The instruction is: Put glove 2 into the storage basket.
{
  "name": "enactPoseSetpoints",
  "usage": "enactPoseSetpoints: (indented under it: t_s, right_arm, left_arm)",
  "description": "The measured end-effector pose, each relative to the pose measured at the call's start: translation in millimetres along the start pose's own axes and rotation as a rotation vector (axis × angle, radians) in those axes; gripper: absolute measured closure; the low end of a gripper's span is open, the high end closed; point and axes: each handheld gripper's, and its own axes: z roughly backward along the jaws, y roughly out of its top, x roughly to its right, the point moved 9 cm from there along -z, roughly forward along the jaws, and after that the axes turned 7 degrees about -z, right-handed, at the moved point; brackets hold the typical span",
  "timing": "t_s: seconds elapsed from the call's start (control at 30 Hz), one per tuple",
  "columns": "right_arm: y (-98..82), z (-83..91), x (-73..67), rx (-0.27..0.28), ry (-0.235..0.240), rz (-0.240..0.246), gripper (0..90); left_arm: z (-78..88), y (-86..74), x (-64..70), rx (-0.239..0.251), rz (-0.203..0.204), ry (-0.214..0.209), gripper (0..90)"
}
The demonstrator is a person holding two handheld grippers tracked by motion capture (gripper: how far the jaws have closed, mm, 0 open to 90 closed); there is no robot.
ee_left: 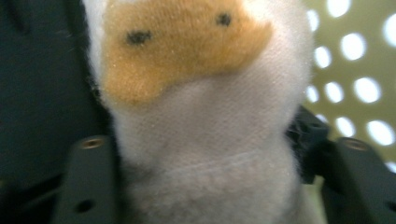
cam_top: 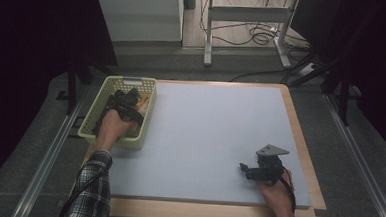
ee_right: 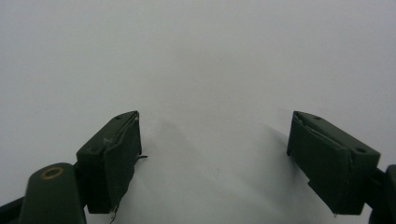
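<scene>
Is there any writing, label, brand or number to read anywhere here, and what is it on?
None: no readable text in any view.
The soft toy between the left gripper's jaws bears only an orange patch with two dark dots, no letters.
The basket, the grey mat and the right gripper carry no visible label.

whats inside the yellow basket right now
Inside the yellow basket are the left tongs and a white-and-orange plush toy sitting between their jaws, which stand partly apart. The hand and tongs cover most of the basket floor, so anything else there is hidden.
</scene>
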Motion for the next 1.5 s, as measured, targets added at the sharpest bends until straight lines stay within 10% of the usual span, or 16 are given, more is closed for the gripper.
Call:
enactPoseSetpoints:
  t_s: [0.13,0.3,0.57,0.93,1.5]
  right_arm:
    - [0.0,0.0,0.0,0.000,0.000,0.000,17.4]
    - [0.0,0.0,0.0,0.000,0.000,0.000,17.4]
    - [0.0,-0.1,0.0,0.000,0.000,0.000,17.4]
    - [0.0,0.0,0.1,0.000,0.001,0.000,17.4]
    - [0.0,0.0,0.0,0.000,0.000,0.000,17.4]
  left_arm:
    - [15.8,-6.7,-0.8,0.002,-0.012,-0.030,9.4]
    - [51.6,-7.1,-5.8,0.101,-0.018,-0.035,8.6]
    - [39.6,-10.1,-41.0,0.107,0.054,0.132,55.5]
    - [10.0,7.0,-22.8,0.080,0.018,0.106,74.9]
    - [40.4,-1.8,-33.8,0.201,0.022,0.129,40.1]
